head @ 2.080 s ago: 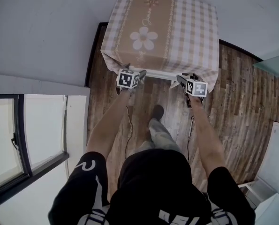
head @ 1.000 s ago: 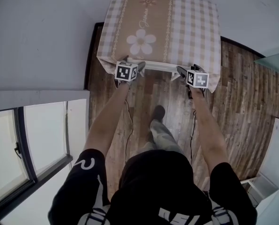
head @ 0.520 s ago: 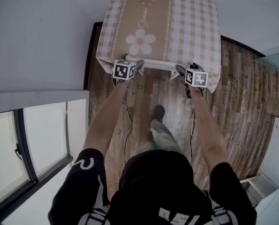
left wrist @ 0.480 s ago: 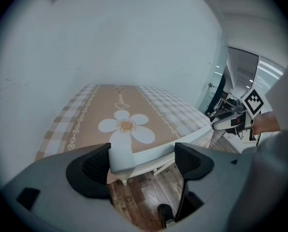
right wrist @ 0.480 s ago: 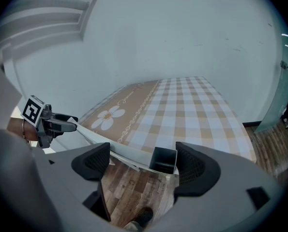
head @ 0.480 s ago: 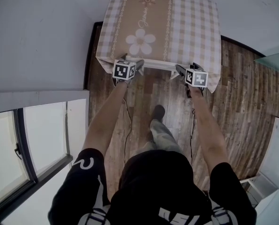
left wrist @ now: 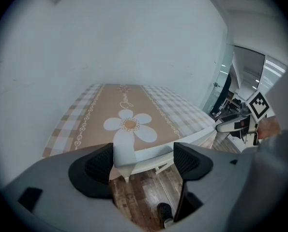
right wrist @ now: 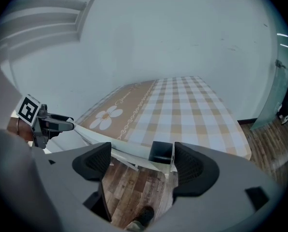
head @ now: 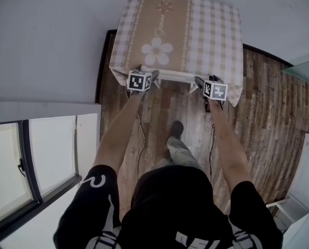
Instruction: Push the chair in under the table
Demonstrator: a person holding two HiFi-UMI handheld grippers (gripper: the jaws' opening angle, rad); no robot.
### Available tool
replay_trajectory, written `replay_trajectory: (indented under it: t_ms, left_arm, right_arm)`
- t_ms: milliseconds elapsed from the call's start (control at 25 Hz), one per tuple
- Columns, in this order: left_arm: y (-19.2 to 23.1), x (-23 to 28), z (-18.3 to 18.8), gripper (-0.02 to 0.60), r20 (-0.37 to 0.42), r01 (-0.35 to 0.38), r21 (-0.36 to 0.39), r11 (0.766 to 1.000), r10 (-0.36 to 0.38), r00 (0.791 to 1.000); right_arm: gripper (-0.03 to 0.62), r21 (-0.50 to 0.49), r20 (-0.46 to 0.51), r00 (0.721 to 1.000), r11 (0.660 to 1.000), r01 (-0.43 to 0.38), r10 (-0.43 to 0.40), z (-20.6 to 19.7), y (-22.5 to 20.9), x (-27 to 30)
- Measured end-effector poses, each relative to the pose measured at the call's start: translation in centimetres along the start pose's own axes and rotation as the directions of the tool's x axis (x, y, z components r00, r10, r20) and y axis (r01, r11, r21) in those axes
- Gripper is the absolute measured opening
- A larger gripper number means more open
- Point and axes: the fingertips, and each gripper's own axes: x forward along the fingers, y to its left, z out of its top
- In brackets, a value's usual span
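Observation:
A table (head: 219,40) under a beige checked cloth with a white flower stands against the wall. The white chair's top rail (head: 175,77) lies along the table's near edge, with the seat hidden beneath the cloth. My left gripper (head: 143,75) is at the rail's left end and my right gripper (head: 210,83) at its right end. In the left gripper view the left gripper (left wrist: 144,158) is open, the chair's corner post (left wrist: 124,154) beside its left pad. In the right gripper view the right gripper (right wrist: 143,162) is open, with the rail's end (right wrist: 162,152) near its right pad.
Wooden floor (head: 263,118) runs round the table. The person's foot (head: 176,128) stands just behind the chair, and cables (head: 142,139) trail from the grippers. A window (head: 29,160) and its white ledge are at the left. White furniture (head: 299,227) sits at the lower right.
Both grippers stay at the ends of the chair's rail by the table's edge. Only the head view has shifted a little.

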Motion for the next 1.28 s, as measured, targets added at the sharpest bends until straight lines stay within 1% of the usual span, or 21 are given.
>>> replay_trajectory:
  t_ms: [280, 440, 480, 520, 560, 720, 880, 1000, 1200, 1280]
  left_arm:
    - [-0.7, -2.1, 0.9, 0.402, 0.050, -0.026, -0.051, 0.998, 0.028, 0.998]
    - [-1.7, -3.5, 2.1, 0.394, 0.101, -0.020, -0.058, 0.998, 0.026, 0.995]
    - [-2.0, -3.9, 2.6, 0.377, 0.116, -0.020, -0.056, 0.998, 0.027, 0.993]
    - [-2.3, -4.2, 3.1, 0.342, 0.133, -0.022, -0.057, 0.998, 0.029, 0.991]
    - [-2.5, -4.7, 3.6, 0.322, 0.151, -0.024, -0.059, 0.998, 0.032, 0.988]
    - [-3.6, -6.6, 5.5, 0.290, 0.211, -0.027, -0.049, 0.998, 0.037, 0.977]
    - [-4.0, -8.7, 7.1, 0.230, 0.270, -0.031, -0.038, 0.999, 0.040, 0.962]
    - [-3.6, -10.2, 8.0, 0.185, 0.315, -0.026, -0.037, 0.999, 0.036, 0.948]
    - [-2.8, -12.7, 8.9, 0.098, 0.377, -0.001, -0.032, 0.999, 0.012, 0.926]
    - [-2.9, -13.6, 9.3, 0.066, 0.395, 0.014, -0.020, 1.000, -0.005, 0.919]
  right_arm:
    - [0.402, 0.052, 0.024, 1.000, 0.999, 0.005, -0.006, -0.8, -1.2, -2.7]
    - [0.383, 0.058, 0.062, 0.998, 0.998, 0.006, -0.010, 0.4, -1.6, -4.4]
    - [0.379, 0.054, 0.073, 0.997, 0.999, 0.005, -0.009, 0.9, -1.6, -4.8]
    - [0.371, 0.046, 0.083, 0.997, 0.999, 0.004, -0.007, 1.5, -1.6, -5.1]
    - [0.366, 0.037, 0.091, 0.996, 0.999, 0.000, -0.004, 2.0, -1.5, -5.4]
    - [0.340, 0.011, 0.125, 0.992, 1.000, -0.015, 0.013, 3.9, -0.9, -6.5]
    - [0.279, 0.001, 0.179, 0.984, 1.000, -0.007, 0.006, 6.3, 0.0, -8.0]
    - [0.234, -0.029, 0.214, 0.977, 0.999, 0.017, -0.010, 7.7, 1.1, -9.4]
    - [0.165, -0.065, 0.245, 0.969, 0.997, 0.037, -0.020, 8.4, 3.5, -11.4]
    - [0.128, -0.068, 0.260, 0.965, 0.996, 0.054, -0.034, 8.6, 4.3, -12.3]
